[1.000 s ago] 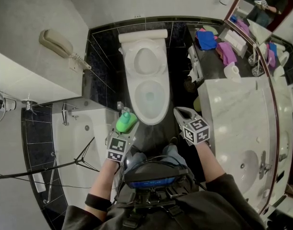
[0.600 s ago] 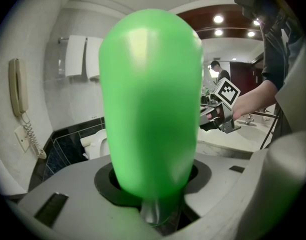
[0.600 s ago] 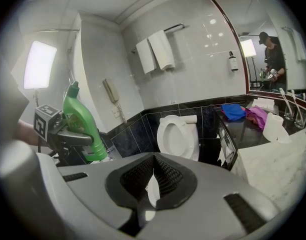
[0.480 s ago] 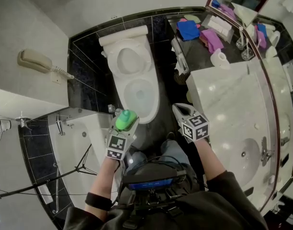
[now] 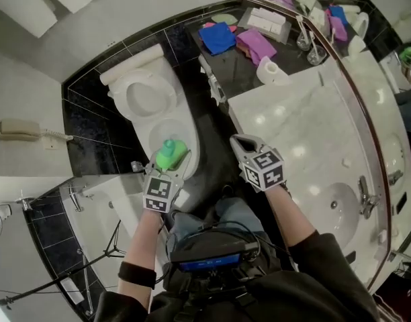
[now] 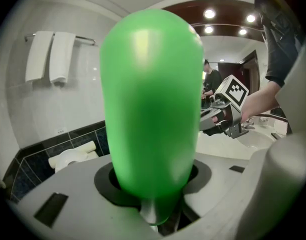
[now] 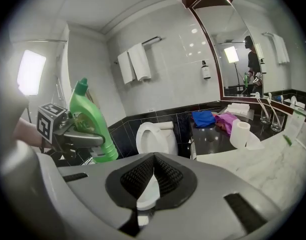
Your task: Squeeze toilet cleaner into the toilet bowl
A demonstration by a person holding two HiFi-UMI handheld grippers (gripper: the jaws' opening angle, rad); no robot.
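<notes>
Since the earlier frame the toilet [image 5: 142, 96] has slid from top centre to the upper left of the head view, more of the counter [image 5: 306, 126] shows, and both grippers have swung across with it. Head view: the left gripper [image 5: 164, 168] holds the green cleaner bottle [image 5: 170, 154] upright over the front rim of the toilet bowl [image 5: 182, 134], seat and lid up. The right gripper [image 5: 241, 143] hangs beside the bowl, at the counter's near edge, nothing in it. A toilet roll [image 5: 269, 69], blue cloth [image 5: 217, 37] and purple cloth [image 5: 256, 44] sit on the dark shelf beyond the counter's far end. Left gripper view: the bottle's body [image 6: 150, 104] fills the frame, jaws clamped on it partway open; the right gripper [image 6: 213, 119] shows at right, white towels [image 6: 50, 56] hang on the wall. Right gripper view: jaws fully together, empty [image 7: 148, 191]. The bottle [image 7: 90, 119] stands in the left gripper [image 7: 88, 138] at left, cap up, with the toilet [image 7: 153, 136] straight ahead past the jaw tips.
</notes>
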